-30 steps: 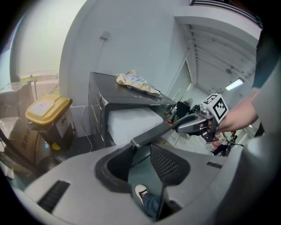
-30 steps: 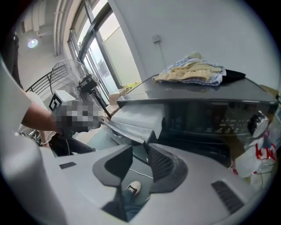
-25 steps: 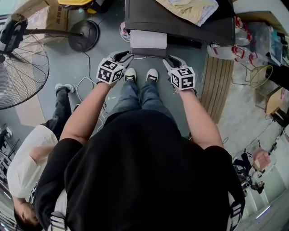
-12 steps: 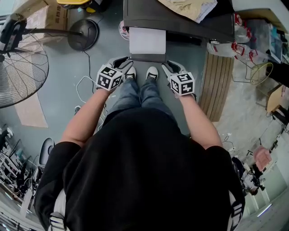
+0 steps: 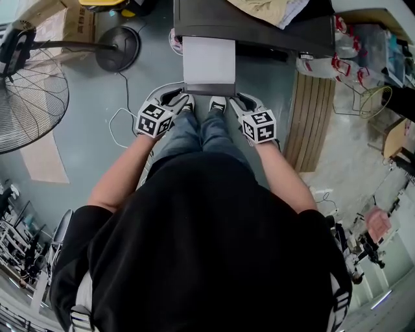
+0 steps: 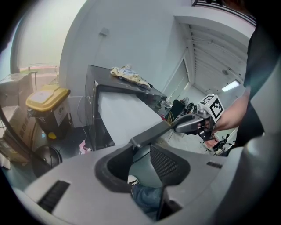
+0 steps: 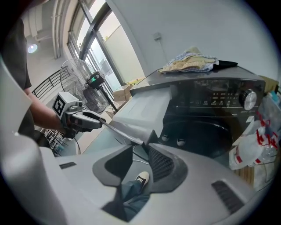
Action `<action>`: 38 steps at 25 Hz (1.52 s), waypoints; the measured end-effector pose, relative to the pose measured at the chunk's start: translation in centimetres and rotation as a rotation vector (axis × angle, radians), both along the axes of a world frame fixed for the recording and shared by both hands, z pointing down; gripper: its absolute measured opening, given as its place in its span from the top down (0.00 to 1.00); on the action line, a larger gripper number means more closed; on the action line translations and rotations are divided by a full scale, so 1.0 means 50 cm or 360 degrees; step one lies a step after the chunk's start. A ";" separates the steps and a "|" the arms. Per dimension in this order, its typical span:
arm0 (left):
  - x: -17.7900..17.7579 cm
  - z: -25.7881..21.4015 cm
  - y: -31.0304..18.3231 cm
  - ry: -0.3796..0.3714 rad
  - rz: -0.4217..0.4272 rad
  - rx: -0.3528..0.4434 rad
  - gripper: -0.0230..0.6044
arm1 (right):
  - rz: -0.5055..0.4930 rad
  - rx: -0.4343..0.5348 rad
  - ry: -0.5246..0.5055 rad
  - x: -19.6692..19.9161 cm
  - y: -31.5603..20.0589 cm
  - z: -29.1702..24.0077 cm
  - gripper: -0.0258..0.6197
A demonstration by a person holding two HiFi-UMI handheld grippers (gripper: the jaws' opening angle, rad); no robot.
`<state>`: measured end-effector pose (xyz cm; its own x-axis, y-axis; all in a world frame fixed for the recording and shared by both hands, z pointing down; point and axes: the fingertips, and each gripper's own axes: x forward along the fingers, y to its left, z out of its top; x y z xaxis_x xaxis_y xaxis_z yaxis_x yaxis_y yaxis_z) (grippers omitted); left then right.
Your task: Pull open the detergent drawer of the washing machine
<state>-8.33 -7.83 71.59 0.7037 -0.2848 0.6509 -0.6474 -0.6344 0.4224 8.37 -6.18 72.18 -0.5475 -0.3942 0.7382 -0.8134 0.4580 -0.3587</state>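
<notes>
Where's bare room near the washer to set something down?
Grey floor between the fan base, the open drawer and the fan, though a cable loops there. Washer top left of the cloth. Crowded: right of the drawer, slatted board and bags.

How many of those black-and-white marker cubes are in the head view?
2. One marker cube rides on the left gripper at the left corner of the drawer; the other on the right gripper at its right corner. None appear hidden.

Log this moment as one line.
left gripper: shut on drawer | right gripper: shut on drawer | drawer: pulled out from washing machine
</notes>
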 end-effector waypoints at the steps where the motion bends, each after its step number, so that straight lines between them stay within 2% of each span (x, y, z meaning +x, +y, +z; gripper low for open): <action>1: 0.000 0.000 0.007 -0.0002 0.0008 -0.0002 0.75 | -0.0008 -0.0004 0.0000 0.000 0.008 0.000 0.79; 7: -0.001 0.008 0.039 -0.0003 0.0023 -0.0013 0.75 | -0.0002 -0.0025 -0.0012 0.000 0.042 0.007 0.79; 14: 0.003 0.026 0.048 -0.0020 0.0071 -0.0021 0.75 | -0.0033 -0.0043 0.0009 0.003 0.047 0.027 0.78; 30: 0.007 0.045 0.049 -0.0020 0.0086 -0.0033 0.74 | -0.0062 -0.0045 0.0008 0.003 0.049 0.048 0.78; 38: 0.006 0.045 0.046 -0.0002 0.0125 -0.0050 0.71 | -0.0051 -0.0051 -0.0009 0.000 0.052 0.045 0.73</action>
<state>-8.03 -5.51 73.83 0.7221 -0.2084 0.6597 -0.5970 -0.6695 0.4420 8.39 -3.57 74.43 -0.5638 -0.3526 0.7469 -0.7963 0.4720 -0.3783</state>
